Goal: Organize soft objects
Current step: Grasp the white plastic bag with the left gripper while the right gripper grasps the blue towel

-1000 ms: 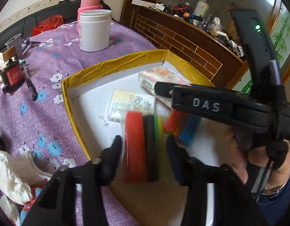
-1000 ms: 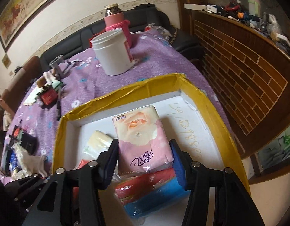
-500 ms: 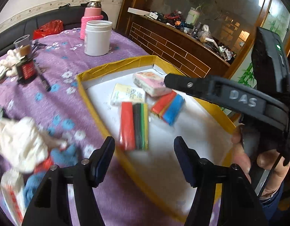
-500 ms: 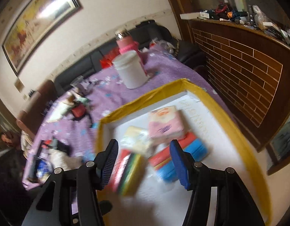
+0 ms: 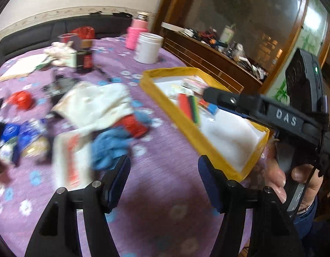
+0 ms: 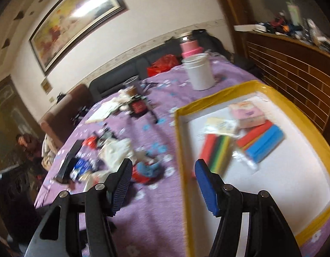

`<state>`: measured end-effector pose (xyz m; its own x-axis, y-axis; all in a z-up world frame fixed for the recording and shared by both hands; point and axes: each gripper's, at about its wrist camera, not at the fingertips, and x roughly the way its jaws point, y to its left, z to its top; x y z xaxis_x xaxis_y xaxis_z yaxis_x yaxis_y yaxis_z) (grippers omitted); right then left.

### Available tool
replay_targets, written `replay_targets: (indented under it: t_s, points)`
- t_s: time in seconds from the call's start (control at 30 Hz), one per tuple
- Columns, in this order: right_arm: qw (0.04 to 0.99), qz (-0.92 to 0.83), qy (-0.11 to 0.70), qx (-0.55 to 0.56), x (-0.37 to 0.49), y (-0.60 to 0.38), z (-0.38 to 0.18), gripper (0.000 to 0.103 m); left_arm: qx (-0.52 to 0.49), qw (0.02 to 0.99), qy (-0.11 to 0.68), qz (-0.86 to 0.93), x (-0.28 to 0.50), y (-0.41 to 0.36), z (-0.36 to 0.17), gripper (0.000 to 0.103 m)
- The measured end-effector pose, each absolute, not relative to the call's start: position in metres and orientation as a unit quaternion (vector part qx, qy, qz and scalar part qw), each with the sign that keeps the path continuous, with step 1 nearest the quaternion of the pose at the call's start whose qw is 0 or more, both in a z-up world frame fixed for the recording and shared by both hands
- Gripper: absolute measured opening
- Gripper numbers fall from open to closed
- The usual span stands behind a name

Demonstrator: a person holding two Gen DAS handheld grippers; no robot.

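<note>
The left tool [image 5: 164, 180] hovered over the purple flowered table [image 5: 160, 194] with its jaws apart and nothing between them; they had just been opening. Ahead of it and to its left lay a blurred heap of soft things: a white cloth [image 5: 94, 107], a blue cloth [image 5: 109, 147] and a red piece [image 5: 134, 124]. The yellow-rimmed tray [image 5: 184, 126] sat ahead to its right.

The right tool [image 6: 162, 182] also stood open and empty, its jaws lately widening. The tray's near left rim [image 6: 179, 150] ran between its fingers. Inside the tray, ahead to its right, lay a striped packet [image 6: 216, 150], a red-and-blue packet [image 6: 261, 139], a pink tissue pack [image 6: 246, 113] and a pale packet [image 6: 220, 125].
</note>
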<state>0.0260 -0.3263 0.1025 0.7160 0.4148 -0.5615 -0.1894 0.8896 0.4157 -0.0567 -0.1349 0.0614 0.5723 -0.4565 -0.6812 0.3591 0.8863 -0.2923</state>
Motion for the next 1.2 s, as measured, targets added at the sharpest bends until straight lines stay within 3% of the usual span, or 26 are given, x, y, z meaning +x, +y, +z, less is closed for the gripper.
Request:
replay_targets:
  t_s: [0.27, 0.5, 0.57, 0.63, 0.73, 0.97, 1.2]
  points:
    - [0.898, 0.203, 0.363, 0.142, 0.026, -0.283, 0.086, 0.065, -0.092, 0.89, 0.422, -0.142, -0.041, -0.067, 0.039, 0.068]
    - [0.888, 0.218, 0.382, 0.133, 0.029, -0.27, 0.074, 0.065, -0.081, 0.877, 0.458, -0.122, -0.009, -0.069, 0.013, 0.068]
    - [0.888, 0.218, 0.385, 0.128, 0.029, -0.268, 0.074, 0.065, -0.073, 0.882, 0.451, -0.119, -0.004, -0.074, 0.013, 0.062]
    - [0.887, 0.218, 0.388, 0.123, 0.03, -0.266, 0.073, 0.065, -0.076, 0.882, 0.447, -0.128, -0.001, -0.073, 0.012, 0.048]
    - [0.884, 0.223, 0.394, 0.12, 0.033, -0.257, 0.072, 0.065, -0.109, 0.883, 0.434, -0.141, -0.004, -0.062, 0.015, 0.043]
    - [0.865, 0.24, 0.422, 0.126, 0.051, -0.229, 0.058, 0.067, -0.152, 0.893, 0.398, -0.146, -0.015, -0.042, 0.024, 0.042]
    - [0.862, 0.259, 0.417, 0.128, 0.062, -0.2, 0.054, 0.066, -0.142, 0.886, 0.417, -0.144, -0.013, -0.045, 0.02, 0.043]
